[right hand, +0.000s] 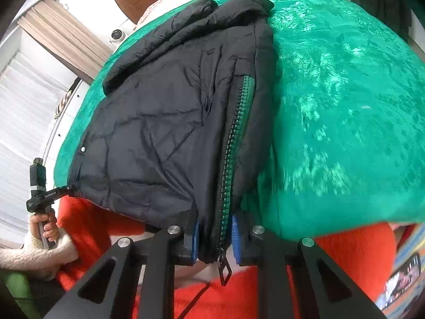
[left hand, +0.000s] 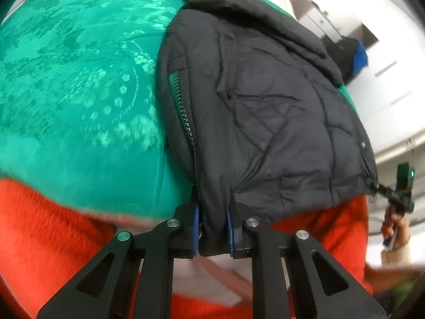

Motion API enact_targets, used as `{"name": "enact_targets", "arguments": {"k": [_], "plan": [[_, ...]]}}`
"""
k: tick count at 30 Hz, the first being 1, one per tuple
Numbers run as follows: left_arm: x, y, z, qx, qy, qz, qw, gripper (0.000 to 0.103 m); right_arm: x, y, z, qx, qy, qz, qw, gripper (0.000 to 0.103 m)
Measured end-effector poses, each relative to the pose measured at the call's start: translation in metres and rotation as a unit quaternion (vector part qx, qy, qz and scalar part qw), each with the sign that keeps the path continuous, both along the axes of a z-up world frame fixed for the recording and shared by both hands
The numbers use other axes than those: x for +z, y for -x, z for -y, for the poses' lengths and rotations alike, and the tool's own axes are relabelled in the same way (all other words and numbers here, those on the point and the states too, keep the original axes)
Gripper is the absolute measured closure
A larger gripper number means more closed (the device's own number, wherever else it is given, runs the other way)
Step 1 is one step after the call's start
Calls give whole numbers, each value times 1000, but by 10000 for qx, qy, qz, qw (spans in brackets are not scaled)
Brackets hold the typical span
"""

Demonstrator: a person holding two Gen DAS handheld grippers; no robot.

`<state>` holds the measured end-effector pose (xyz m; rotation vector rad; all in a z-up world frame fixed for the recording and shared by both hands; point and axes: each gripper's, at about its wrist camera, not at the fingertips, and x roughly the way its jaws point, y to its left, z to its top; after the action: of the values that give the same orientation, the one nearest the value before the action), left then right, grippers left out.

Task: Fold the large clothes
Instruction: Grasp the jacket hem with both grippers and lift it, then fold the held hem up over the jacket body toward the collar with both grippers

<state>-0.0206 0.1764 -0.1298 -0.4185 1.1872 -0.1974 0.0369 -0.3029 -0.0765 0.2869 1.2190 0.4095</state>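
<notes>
Black puffer jacket (left hand: 265, 101) lies folded on green bedspread (left hand: 79, 79), filling centre and right of left view, centre-left of right view. Our left tongs (left hand: 212, 232) clamp its near hem, bottom centre. Our right tongs (right hand: 215, 236) clamp hem at green zipper (right hand: 233, 138), pull tab (right hand: 224, 268) dangling. Orange sweater (left hand: 39, 226) along lower edge.

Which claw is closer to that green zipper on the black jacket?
Right. The right claw is clamped on the jacket hem right at the zipper. The left claw is also shut on the hem, at the corner beside the zipper's end.
</notes>
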Motion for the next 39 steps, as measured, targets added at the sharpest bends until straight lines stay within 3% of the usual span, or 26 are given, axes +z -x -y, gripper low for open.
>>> {"name": "enact_targets", "arguments": {"k": [4, 7, 9, 12, 15, 16, 17, 18, 19, 20, 21, 25, 30, 32, 34, 37, 38, 39], "plan": [[21, 42, 0, -349, -2, -164, 9993, 90, 10, 32, 9, 171, -286, -434, 9985, 85], [49, 65, -8, -342, 272, -86, 9990, 90, 29, 47, 22, -85, -1073, -546, 9927, 86], [74, 60, -15, -232, 523, 226, 9981, 90, 48, 39, 32, -276, -1572, -374, 9865, 86], [124, 17, -28, -190, 794, 1035, 9913, 90, 85, -4, 38, -250, -2090, 240, 9773, 86], [164, -59, -37, -24, 816, 1761, 9810, 87, 114, -80, 38, -239, -2395, 875, 9667, 86], [172, -89, -38, 74, 753, 1927, 9783, 79, 120, -109, 36, -333, -2413, 1078, 9639, 84], [181, -120, -36, 155, 617, 2064, 9764, 53, 121, -150, 35, -472, -2488, 1278, 9589, 81], [190, -161, -36, 367, 321, 2147, 9755, 33, 118, -177, 35, -535, -2563, 1322, 9560, 73], [194, -190, -37, 572, 148, 2149, 9748, 0, 112, -206, 31, -572, -2641, 1294, 9541, 52], [199, -217, -39, 741, 30, 2173, 9733, 2, 103, -234, 31, -765, -2637, 1234, 9536, 37], [201, -245, -42, 901, -42, 2096, 9736, 2, 92, -259, 36, -1133, -2545, 1231, 9525, 3], [177, -278, -57, 1290, -237, 1687, 9769, 2, 70, -278, 49, -1758, -2286, 1312, 9485, 1], [95, -279, -48, 934, -1193, 977, 9836, 2, 46, -282, 15, -1123, -950, 1192, 9819, 1], [63, -281, -52, 1024, -1248, 638, 9848, 2, 37, -289, 5, -908, -588, 1165, 9873, 1], [41, -274, -59, 1172, -952, 466, 9874, 2, 32, -300, -6, -678, -457, 1168, 9898, 1], [22, -276, -64, 1090, -108, 268, 9936, 2, 12, -332, -33, -309, -108, 1023, 9942, 1], [15, -280, -64, 1005, 70, 200, 9947, 15, 2, -341, -45, -129, -3, 902, 9958, 1], [11, -281, -62, 928, 241, 191, 9952, 31, -5, -344, -55, -3, 77, 804, 9967, 12]]}}
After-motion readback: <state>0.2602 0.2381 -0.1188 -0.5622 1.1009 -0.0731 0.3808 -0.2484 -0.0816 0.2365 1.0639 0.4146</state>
